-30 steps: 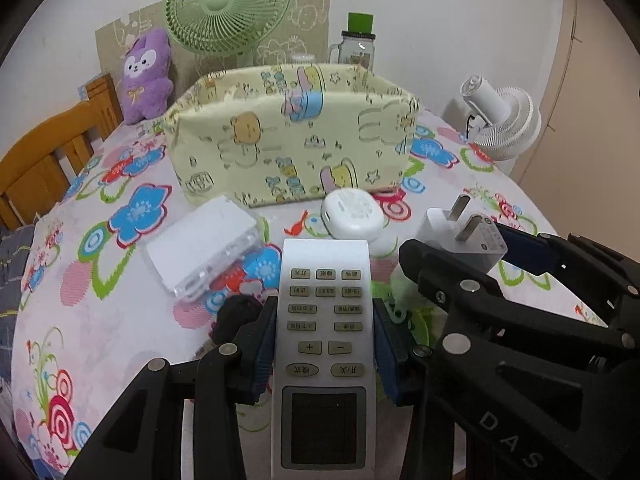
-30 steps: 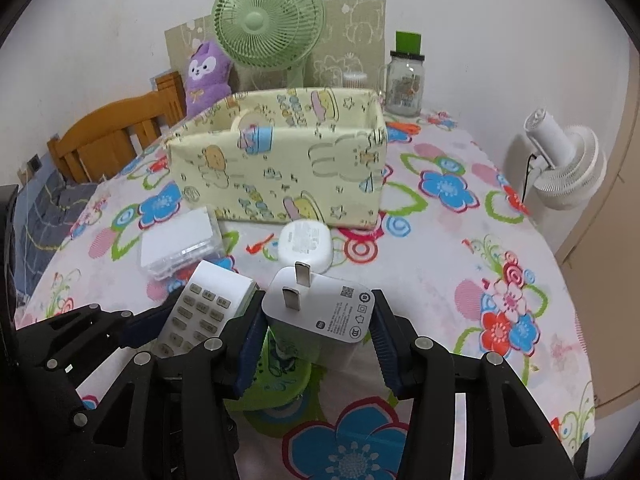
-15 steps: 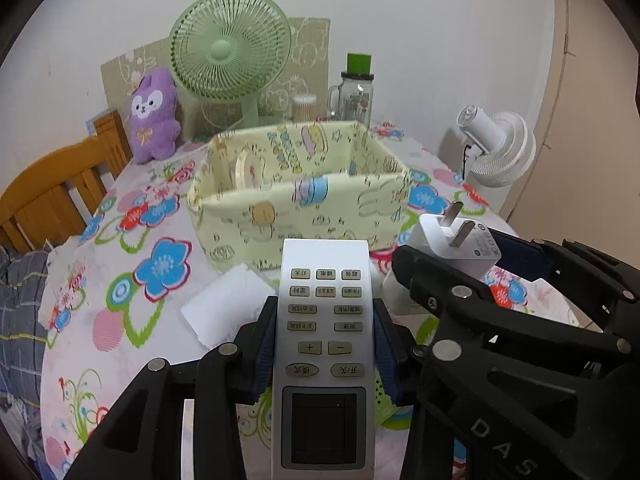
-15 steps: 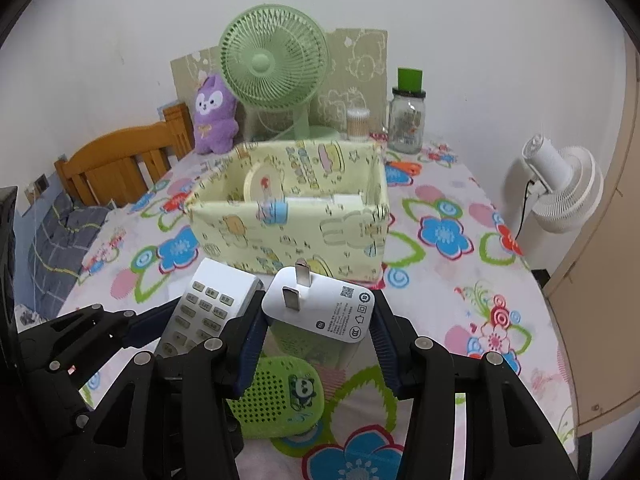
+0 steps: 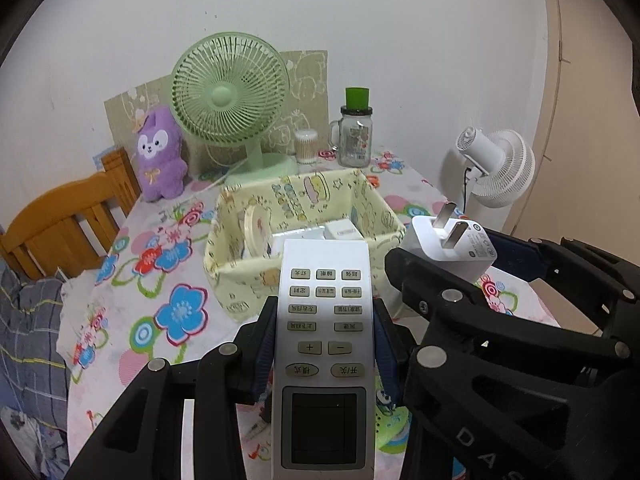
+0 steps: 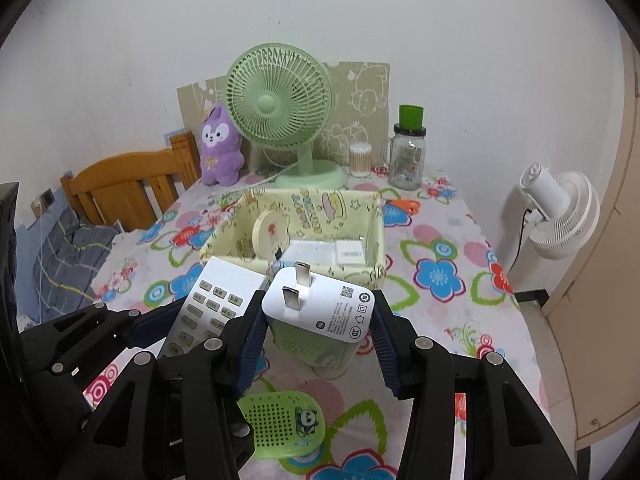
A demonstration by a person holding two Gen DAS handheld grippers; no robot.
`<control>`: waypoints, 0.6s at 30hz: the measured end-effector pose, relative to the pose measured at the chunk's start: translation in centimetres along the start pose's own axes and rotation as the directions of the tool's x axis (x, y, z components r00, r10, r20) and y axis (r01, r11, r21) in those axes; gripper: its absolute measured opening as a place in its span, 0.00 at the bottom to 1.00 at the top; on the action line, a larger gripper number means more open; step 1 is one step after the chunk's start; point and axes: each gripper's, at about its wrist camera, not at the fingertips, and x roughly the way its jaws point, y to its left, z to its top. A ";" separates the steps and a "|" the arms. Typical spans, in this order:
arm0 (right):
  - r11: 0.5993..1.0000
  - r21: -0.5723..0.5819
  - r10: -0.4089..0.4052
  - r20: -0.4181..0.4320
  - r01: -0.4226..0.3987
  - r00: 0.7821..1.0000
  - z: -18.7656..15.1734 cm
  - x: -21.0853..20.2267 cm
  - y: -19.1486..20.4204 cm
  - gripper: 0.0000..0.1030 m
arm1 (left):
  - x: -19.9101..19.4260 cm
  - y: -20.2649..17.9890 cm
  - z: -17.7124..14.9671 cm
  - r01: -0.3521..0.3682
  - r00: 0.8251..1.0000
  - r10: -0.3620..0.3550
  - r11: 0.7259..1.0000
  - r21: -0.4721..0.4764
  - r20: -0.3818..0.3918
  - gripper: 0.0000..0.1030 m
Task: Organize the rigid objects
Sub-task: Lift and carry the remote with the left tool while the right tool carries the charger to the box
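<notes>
Left wrist view: left jaws pinch the remote across its width, long axis toward the bin at 12 o'clock, while right jaws clamp the charger, prongs up, bin likewise ahead, both above the bench.

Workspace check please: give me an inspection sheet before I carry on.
Surface: table under floral cloth.
Job's things: remote in left gripper; charger plug in right gripper; fabric bin holds a round disc and white boxes.
Clutter: green perforated case on cloth.
Grippers: both shut on their loads.
Cables: black cord at white fan.
Surroundings: green fan, plush, jar, chair.
</notes>
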 end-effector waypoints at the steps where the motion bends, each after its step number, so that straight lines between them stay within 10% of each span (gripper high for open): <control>1: 1.000 0.003 0.001 0.002 -0.001 1.000 0.3 0.0 -0.1 0.51 | 0.0 0.0 0.2 -0.002 1.000 0.002 1.000 0.001 0.002 0.43; 18: 1.000 0.011 -0.005 0.019 0.005 1.000 3.7 2.1 -0.8 0.51 | 1.8 0.8 3.7 -0.012 1.000 0.012 1.000 0.003 0.013 0.43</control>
